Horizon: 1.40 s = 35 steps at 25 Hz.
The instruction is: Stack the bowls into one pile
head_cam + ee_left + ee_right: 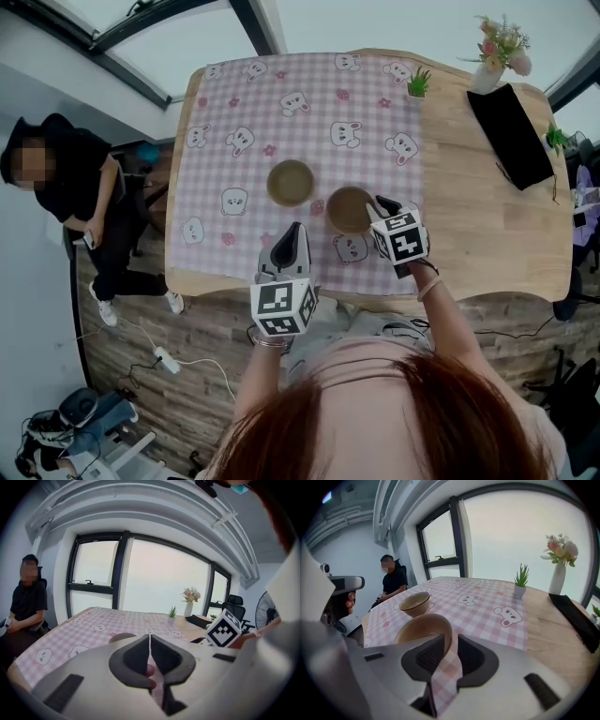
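Right hand-held gripper, jaws apart, straddles the rim of the near bowl; left hand-held gripper, jaws together, hovers near the far bowl.

wooden table with pink checked cloth, large black-framed windows, plank floor, seated person

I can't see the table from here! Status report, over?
Left gripper shut, empty. Right gripper open, astride near round brown bowl's rim. Far round brown bowl apart, unstacked. Nothing between them.
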Tool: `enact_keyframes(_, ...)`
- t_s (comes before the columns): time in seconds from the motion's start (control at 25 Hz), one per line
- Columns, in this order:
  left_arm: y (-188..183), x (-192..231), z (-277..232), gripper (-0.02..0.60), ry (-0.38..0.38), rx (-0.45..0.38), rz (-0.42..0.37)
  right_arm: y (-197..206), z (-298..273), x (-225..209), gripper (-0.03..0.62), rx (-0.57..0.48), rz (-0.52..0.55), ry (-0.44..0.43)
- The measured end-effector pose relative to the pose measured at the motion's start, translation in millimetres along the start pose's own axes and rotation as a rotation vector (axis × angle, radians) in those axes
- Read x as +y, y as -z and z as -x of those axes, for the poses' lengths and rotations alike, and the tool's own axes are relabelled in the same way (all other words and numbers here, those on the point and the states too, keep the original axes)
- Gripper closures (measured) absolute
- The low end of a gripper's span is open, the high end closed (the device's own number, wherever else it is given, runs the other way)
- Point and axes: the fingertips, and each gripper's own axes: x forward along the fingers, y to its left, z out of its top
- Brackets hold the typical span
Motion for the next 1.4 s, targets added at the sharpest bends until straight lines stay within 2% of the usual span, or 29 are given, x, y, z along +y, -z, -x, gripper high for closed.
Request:
enact_keyframes(0.4, 6.2, -0.1, 1.9, 0.566, -0.054, 0.005, 0.015, 6.3, -21.0, 4.0, 0.508, 0.018, -0.020, -0.064)
enact_keyframes(0.72, 6.8, 6.4, 2.9, 0.566, -0.058, 0.013, 0.006, 4.4, -22.9, 7.9, 0.569, 0.014, -0.040, -0.077)
enact_keyframes(0.96, 6.2, 11.0, 4.1, 0.566, -0.022, 0.010, -0.002, 3.7, -14.8, 12.9, 0.576, -0.010, -0.082, -0.065)
enact_keyframes(1.4, 1.6, 14.2, -7.5, 0.566, 0.090, 0.019, -0.026, 3.3, 2.4, 5.0, 0.579, -0.038, -0.139, 0.023)
